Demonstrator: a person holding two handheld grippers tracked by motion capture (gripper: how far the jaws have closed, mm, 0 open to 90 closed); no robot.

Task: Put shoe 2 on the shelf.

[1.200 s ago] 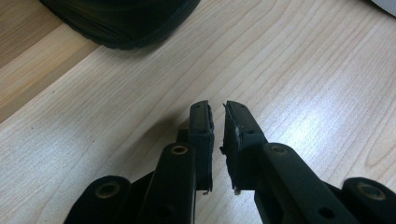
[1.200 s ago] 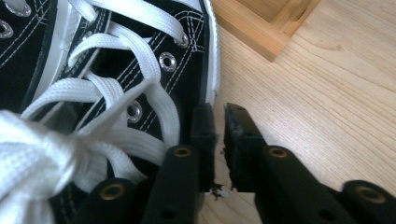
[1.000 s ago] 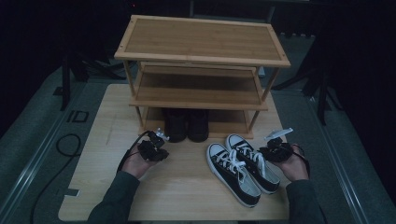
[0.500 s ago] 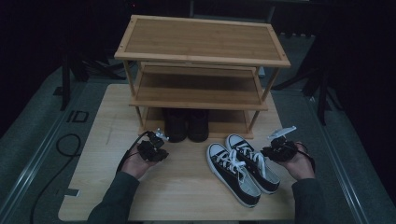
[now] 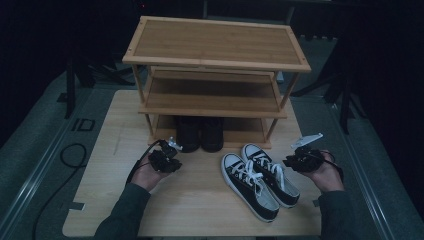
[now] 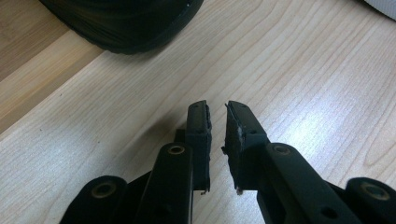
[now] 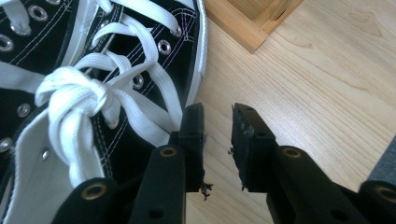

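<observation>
A pair of black canvas sneakers point(image 5: 259, 178) with white laces and white soles lies on the wooden counter point(image 5: 105, 150), at about five o'clock from the counter's middle, toes angled toward the near right corner and heels toward the rack. The two shoes sit side by side, touching.

The right gripper point(image 5: 294, 161), held in the person's right hand point(image 5: 324, 171), sits just beside the pair at its three o'clock. In the right gripper view its jaws stand a narrow gap apart with nothing between them point(image 7: 217, 140), the left jaw close against the white sole edge and laces point(image 7: 84, 100) of the nearer sneaker, above bare wood.

At the sneakers' nine o'clock, well apart, the left gripper point(image 5: 167, 159) rests in the person's left hand point(image 5: 147, 175). Its jaws are also only slightly parted and empty point(image 6: 217, 135), over bare counter.

At twelve o'clock stands a three-tier bamboo shoe rack point(image 5: 215, 55). A pair of dark boots point(image 5: 201, 134) sits on its bottom shelf; the rounded black toe point(image 6: 121, 23) of one shows ahead of the left gripper. A black cable point(image 5: 65, 160) loops on the grey floor at nine o'clock.
</observation>
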